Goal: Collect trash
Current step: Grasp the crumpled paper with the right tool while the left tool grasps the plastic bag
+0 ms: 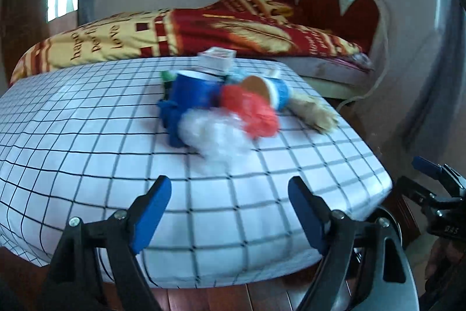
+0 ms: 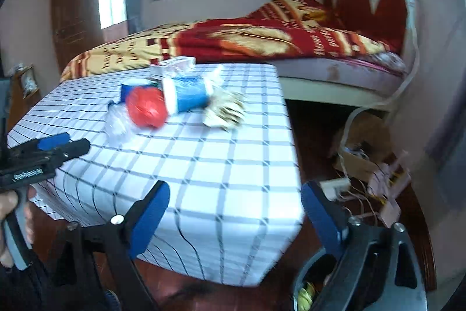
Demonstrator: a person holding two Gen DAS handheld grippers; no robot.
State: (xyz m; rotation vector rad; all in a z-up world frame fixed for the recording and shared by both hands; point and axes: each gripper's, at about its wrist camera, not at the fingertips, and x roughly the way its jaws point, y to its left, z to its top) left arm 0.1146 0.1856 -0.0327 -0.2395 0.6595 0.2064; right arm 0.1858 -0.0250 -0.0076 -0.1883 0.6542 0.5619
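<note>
Both the left gripper (image 1: 230, 194) and right gripper (image 2: 235, 200) hang at the table's (image 1: 87, 153) near edge — jaws spread, nothing between. Trash pile (image 1: 227, 107) sits toward the far edge.

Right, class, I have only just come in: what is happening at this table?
A person holds a pair of tongs in each hand, the left tongs and right tongs, both open and empty at the near edge of a checked tablecloth. Farther back lies a heap of rubbish: a red crumpled bag, clear plastic, a blue cup, a tipped blue-and-white cup and a small carton. Nothing has been picked up.
</note>
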